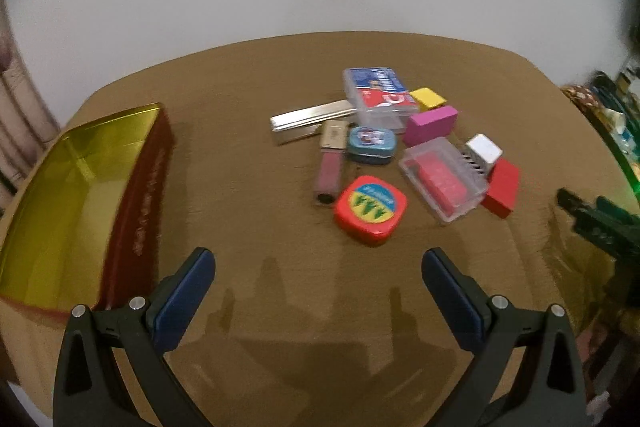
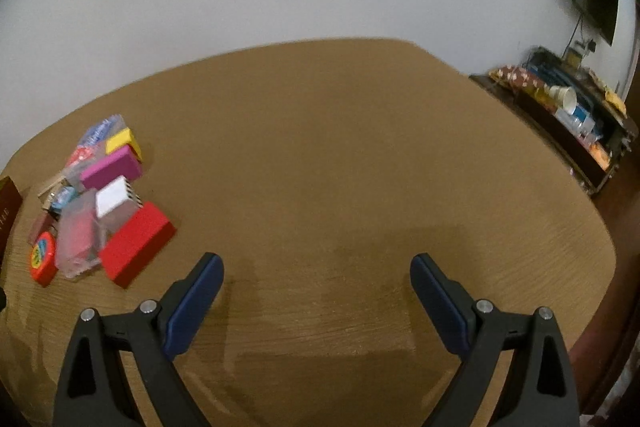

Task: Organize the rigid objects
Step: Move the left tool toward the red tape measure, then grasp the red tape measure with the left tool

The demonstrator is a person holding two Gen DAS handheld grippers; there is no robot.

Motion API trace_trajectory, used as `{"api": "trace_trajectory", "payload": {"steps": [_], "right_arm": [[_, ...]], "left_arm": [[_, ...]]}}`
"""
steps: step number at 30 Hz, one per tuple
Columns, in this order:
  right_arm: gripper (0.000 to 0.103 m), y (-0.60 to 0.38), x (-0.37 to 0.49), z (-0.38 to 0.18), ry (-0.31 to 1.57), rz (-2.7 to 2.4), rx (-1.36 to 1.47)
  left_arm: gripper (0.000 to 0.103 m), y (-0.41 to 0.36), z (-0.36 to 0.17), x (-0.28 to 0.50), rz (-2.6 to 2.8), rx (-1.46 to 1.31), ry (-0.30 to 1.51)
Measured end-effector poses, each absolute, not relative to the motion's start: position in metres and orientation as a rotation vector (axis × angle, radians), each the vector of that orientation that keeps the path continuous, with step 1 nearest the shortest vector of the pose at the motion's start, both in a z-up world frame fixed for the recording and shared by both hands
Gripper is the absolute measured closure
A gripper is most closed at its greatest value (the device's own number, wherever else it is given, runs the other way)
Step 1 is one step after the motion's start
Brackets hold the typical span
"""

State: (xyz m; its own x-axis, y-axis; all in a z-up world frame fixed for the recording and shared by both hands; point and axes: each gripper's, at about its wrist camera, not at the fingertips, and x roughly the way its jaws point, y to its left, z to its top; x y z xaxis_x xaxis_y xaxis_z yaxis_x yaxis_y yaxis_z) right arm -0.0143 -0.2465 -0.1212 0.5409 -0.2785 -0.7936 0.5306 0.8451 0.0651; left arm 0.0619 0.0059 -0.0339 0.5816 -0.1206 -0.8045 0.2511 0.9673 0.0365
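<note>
from our left wrist we see a gold-lined red box (image 1: 86, 187) at left and a pile of small objects (image 1: 400, 155) mid-table (image 1: 248, 187), a red tape measure (image 1: 371, 207) nearest. our left gripper (image 1: 318, 261) hovers spread wide, empty. its label is unreadable.

from our right wrist, the pile (image 2: 96, 203) lies far left; our right gripper (image 2: 316, 265) gapes over bare wood.

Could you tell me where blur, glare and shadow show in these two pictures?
Left wrist view: the gold tin glares and smears with motion blur; the hand-held gripper's shadow falls on the table. Right wrist view: edges curve from fisheye, the pile is soft, the shelf blurred.
</note>
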Motion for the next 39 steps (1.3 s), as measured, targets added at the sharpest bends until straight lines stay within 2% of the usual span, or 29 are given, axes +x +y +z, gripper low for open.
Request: {"api": "trace_trajectory", "payload": {"steps": [18, 26, 29, 39], "right_arm": [[0.005, -0.24, -0.004, -0.133, 0.906, -0.491, 0.307], [0.005, -0.249, 0.0, -0.133, 0.91, -0.483, 0.303], [0.005, -0.248, 0.002, -0.133, 0.908, -0.483, 0.307], [0.004, -0.252, 0.006, -0.134, 0.908, -0.479, 0.31]], "left_arm": [[0.001, 0.004, -0.058, 0.107, -0.38, 0.095, 1.073], [0.003, -0.012, -0.069, 0.115, -0.407, 0.132, 1.084], [0.008, -0.017, -0.075, 0.119, -0.412, 0.146, 1.094], [0.008, -0.023, -0.083, 0.129, -0.418, 0.178, 1.089]]}}
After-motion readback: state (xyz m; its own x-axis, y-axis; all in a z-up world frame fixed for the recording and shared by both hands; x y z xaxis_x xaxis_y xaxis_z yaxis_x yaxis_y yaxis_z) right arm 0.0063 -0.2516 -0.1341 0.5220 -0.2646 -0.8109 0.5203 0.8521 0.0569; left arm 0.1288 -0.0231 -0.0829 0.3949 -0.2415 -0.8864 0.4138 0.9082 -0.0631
